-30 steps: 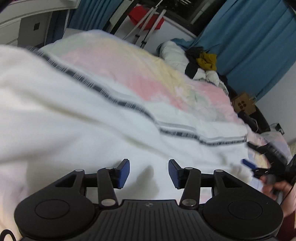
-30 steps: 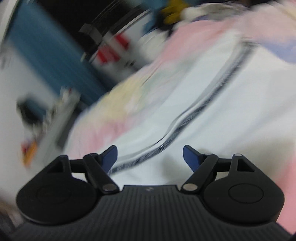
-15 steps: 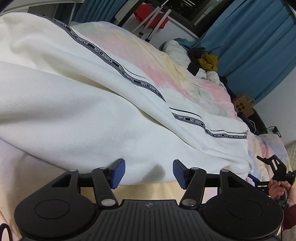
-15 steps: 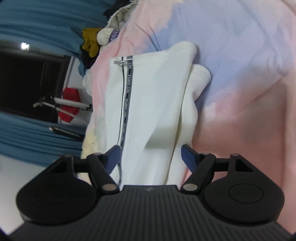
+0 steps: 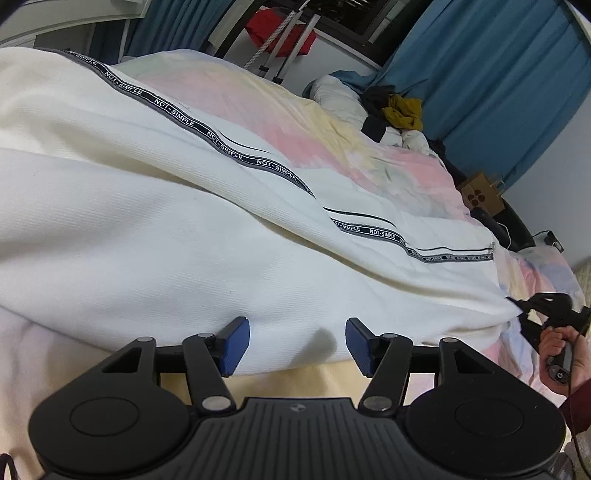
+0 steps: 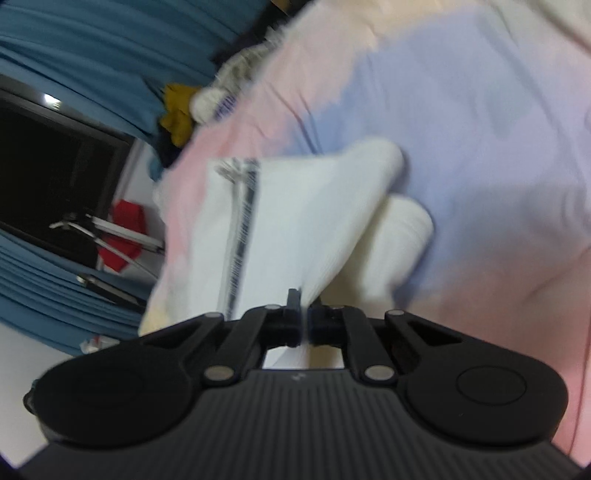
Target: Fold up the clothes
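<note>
White trousers (image 5: 155,236) with a black lettered side stripe (image 5: 207,136) lie stretched across the pastel bedspread (image 5: 295,122). My left gripper (image 5: 297,345) is open, its blue pads (image 5: 233,341) just over the near edge of the cloth. In the right wrist view the trousers (image 6: 295,221) are blurred, and my right gripper (image 6: 303,321) is shut on the white fabric at the leg end. That right gripper (image 5: 537,308) also shows at the far right of the left wrist view, held in a hand (image 5: 563,354) and touching the leg end.
A heap of clothes (image 5: 391,107) lies at the far end of the bed. Blue curtains (image 5: 491,74) hang behind, with a cardboard box (image 5: 480,195) beside the bed and a red item (image 5: 280,31) on a metal stand.
My right gripper has shut on the end of the trousers; half a second ago it was open over them. The left gripper stays open and has barely moved.
</note>
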Motion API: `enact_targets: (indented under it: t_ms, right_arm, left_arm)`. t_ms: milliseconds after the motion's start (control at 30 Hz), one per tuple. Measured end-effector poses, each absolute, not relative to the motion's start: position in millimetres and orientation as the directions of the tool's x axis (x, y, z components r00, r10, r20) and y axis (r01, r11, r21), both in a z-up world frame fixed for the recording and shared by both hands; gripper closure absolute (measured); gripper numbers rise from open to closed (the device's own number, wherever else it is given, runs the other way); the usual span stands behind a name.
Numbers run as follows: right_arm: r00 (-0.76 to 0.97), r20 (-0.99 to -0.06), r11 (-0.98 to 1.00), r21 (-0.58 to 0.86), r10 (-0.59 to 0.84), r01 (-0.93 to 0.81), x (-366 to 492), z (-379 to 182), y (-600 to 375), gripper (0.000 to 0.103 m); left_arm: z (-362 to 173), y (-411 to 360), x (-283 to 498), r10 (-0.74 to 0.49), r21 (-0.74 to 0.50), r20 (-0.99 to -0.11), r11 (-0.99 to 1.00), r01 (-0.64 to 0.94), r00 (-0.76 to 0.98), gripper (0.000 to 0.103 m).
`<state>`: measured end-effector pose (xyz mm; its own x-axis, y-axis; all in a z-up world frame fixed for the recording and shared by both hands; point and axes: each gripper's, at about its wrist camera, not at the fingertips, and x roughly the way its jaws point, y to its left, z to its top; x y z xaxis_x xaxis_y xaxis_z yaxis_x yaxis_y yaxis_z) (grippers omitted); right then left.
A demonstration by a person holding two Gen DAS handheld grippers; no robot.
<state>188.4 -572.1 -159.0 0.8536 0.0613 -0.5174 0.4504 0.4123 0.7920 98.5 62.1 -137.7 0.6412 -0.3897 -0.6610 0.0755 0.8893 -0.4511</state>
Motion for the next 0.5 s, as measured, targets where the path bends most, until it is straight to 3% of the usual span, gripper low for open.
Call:
enact_targets:
  t_ms: [100,300,500]
  right_arm:
    - [0.860,-0.510,0.423,0.782,0.014,0.457,177,-149,-574,0.097]
    - [0.770,-0.636,0.352,0.733,0.050,0.583,172,-181,-584,0.096]
    - [0.785,-0.618,0.358,0.743,0.042,0.566,156,-164,-583,0.093]
  left_arm:
    - [-137,62,98,-0.393,-0.451,-0.660,0.889,0.080,0.641,0.043]
    - [-136,55,99,-0.374,-0.416,-0.668,0.904,0.095,0.644,0.043]
    - [-133,54,99,-0.378,-0.413,-0.657,0.904,0.107,0.652,0.043]
